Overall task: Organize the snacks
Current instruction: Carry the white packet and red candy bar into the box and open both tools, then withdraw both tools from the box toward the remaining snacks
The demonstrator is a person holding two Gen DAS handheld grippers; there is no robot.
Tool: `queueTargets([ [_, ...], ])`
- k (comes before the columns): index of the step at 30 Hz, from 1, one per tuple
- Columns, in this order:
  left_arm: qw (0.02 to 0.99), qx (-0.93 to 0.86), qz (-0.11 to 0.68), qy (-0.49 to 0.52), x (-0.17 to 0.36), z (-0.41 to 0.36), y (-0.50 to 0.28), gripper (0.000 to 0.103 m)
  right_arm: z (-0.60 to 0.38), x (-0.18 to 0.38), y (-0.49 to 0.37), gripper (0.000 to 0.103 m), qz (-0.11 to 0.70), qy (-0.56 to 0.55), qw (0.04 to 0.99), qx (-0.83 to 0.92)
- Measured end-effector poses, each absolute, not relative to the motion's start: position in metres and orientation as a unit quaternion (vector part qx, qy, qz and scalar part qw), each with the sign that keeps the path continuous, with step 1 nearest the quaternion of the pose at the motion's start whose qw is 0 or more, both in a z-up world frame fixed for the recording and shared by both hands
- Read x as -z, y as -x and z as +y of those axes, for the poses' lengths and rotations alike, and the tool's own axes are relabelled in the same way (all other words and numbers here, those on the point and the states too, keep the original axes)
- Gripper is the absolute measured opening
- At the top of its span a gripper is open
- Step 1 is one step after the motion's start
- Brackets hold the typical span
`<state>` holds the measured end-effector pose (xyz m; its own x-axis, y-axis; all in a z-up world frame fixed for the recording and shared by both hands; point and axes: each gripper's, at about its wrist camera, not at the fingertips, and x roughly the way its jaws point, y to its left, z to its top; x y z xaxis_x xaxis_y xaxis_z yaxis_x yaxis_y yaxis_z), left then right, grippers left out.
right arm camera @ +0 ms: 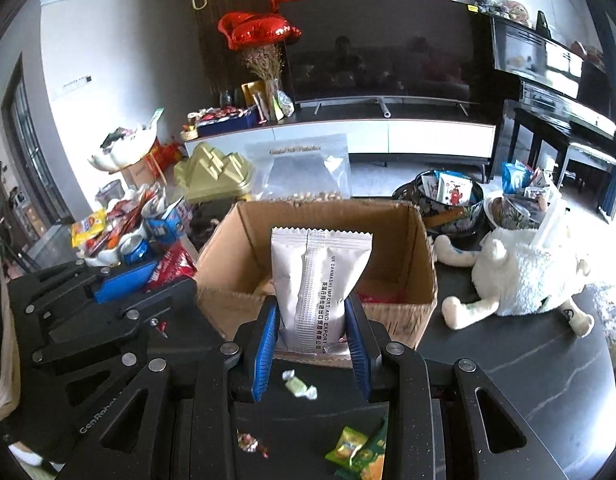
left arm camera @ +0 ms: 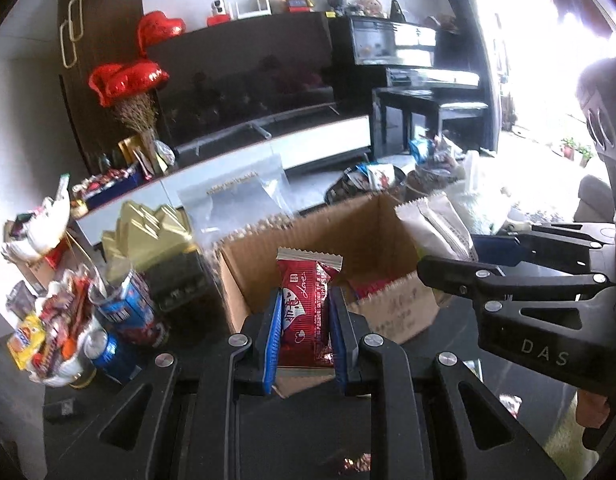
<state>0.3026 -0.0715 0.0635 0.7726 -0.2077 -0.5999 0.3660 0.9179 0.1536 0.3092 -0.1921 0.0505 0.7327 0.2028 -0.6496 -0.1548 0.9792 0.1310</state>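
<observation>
Dark worktop (left arm camera: 447, 332) fills the lower frame. Left view: left tongs (left arm camera: 304, 316) clamp a red wafer packet (left arm camera: 306, 308) at center, above the cardboard box (left arm camera: 244, 280). Right view: right tongs (right arm camera: 311, 328) clamp a white pouch (right arm camera: 319, 280) at center, before the box. Both packs look light, soft, crushable; grip mid-body.

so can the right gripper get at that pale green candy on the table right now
Probably not as it stands: the right gripper is shut on the white snack pouch, so it would have to drop that first. The pale green candy itself lies uncovered just below its fingers.
</observation>
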Motion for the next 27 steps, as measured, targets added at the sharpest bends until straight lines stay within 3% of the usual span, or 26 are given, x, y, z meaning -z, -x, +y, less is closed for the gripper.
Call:
queueTargets([
  [22, 0.931, 0.125, 0.318, -0.125, -0.044, -0.084, -0.374, 0.025, -0.203, -0.033, -0.374, 0.035, 0.364, -0.025, 0.927, -0.088],
  [24, 0.933, 0.114, 0.318, -0.123, -0.042, -0.083, -0.379, 0.035, -0.203, -0.031, -0.377, 0.035, 0.362, -0.022, 0.928, -0.085],
  [26, 0.935, 0.108, 0.314, -0.122, -0.041, -0.080, -0.378, 0.054, -0.204, -0.029, -0.378, 0.036, 0.364, -0.019, 0.928, -0.080],
  [27, 0.936, 0.105, 0.312, -0.121, -0.041, -0.078, -0.377, 0.055, -0.204, -0.028, -0.377, 0.039, 0.364, -0.016, 0.928, -0.077],
])
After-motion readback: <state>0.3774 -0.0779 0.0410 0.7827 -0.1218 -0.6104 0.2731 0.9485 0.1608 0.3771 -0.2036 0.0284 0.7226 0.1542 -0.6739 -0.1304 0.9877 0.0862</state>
